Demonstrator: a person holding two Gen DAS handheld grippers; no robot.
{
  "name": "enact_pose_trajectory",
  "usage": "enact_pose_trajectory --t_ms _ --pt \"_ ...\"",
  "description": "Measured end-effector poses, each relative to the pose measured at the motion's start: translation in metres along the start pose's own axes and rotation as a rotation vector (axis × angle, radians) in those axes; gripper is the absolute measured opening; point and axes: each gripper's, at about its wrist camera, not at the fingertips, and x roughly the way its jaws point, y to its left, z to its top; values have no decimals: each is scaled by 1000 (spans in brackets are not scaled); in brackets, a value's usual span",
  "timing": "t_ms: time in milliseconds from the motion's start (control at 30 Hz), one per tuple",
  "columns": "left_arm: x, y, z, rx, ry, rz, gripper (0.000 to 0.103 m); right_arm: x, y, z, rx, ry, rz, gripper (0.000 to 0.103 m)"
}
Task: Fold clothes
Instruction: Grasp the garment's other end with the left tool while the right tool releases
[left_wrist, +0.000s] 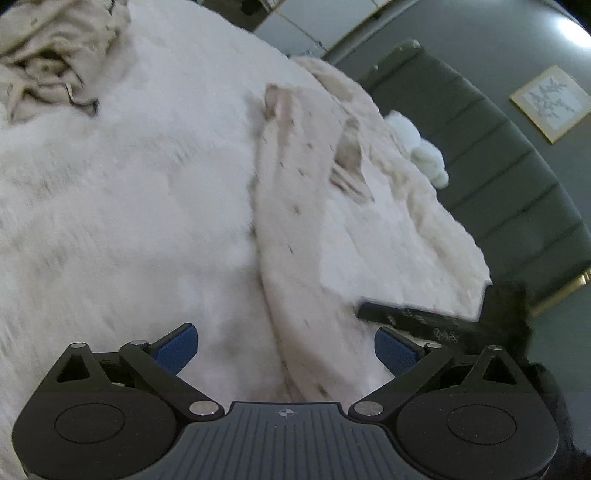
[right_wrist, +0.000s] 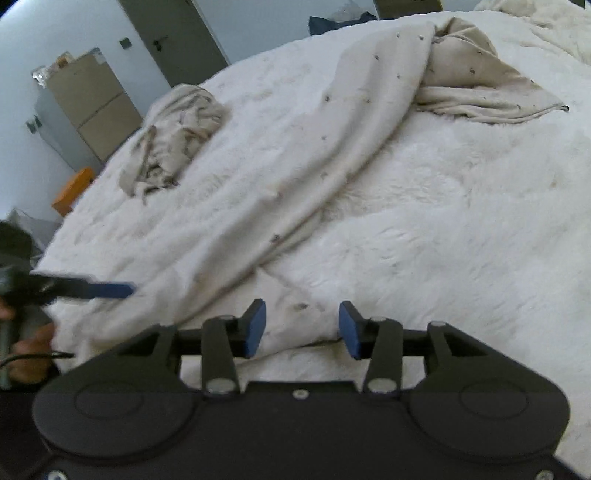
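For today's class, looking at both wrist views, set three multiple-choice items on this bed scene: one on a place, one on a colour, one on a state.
1. Where does the crumpled cloth lie?
A. on the bed
B. on the floor
C. on the cardboard box

2. What colour are the pads of the right hand-held gripper?
A. red
B. blue
C. green

3. How is the speckled garment now?
A. stacked neatly folded
B. hanging from a hook
C. spread loosely, one end bunched

Key: 1 A, the cloth rests on the white fluffy cover of the bed. 2 B, both pads show blue against black arms. 3 C, it stretches across the cover with wrinkles, its far end heaped; neither this gripper nor the left hand-held gripper holds it.
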Motion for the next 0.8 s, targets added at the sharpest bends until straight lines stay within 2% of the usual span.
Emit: enact_pose_trajectory --t_ms 33,67,100,133,200,233,367,500,567,667,733,800 --pt "4 -2 -3 -1 18 -5 68 -1 1 -3 -3 14 11 22" --pt "9 -4 -5 -1 37 2 57 -1 2 -4 -3 30 31 4" --pt "13 -6 -6 -1 52 10 33 -2 2 -6 5 54 59 4" --pt "14 -7 -6 -9 56 16 18 -7 1 -9 17 58 72 4" --pt "11 -6 -4 -46 43 19 4 -19 1 -14 42 59 92 3" --pt "7 -6 -3 -66 31 10 4 -28 1 -14 57 55 105 3" --pt "-30 -5 6 -118 -53 -106 2 -86 11 -18 61 18 163 3" --pt "-55 -9 3 -116 -68 -181 2 -161 27 -33 36 -27 236 3" --pt "-56 -11 -4 -101 -46 -174 2 -172 33 -39 36 -15 243 3" --pt "-53 -11 -18 -86 -18 -109 6 -169 42 -58 -25 74 181 7" --pt "-50 -8 -27 -97 -15 -82 38 -154 40 -72 -29 127 50 14" --pt "-43 -6 -38 -99 12 -37 44 -150 37 -76 -22 110 -5 15"
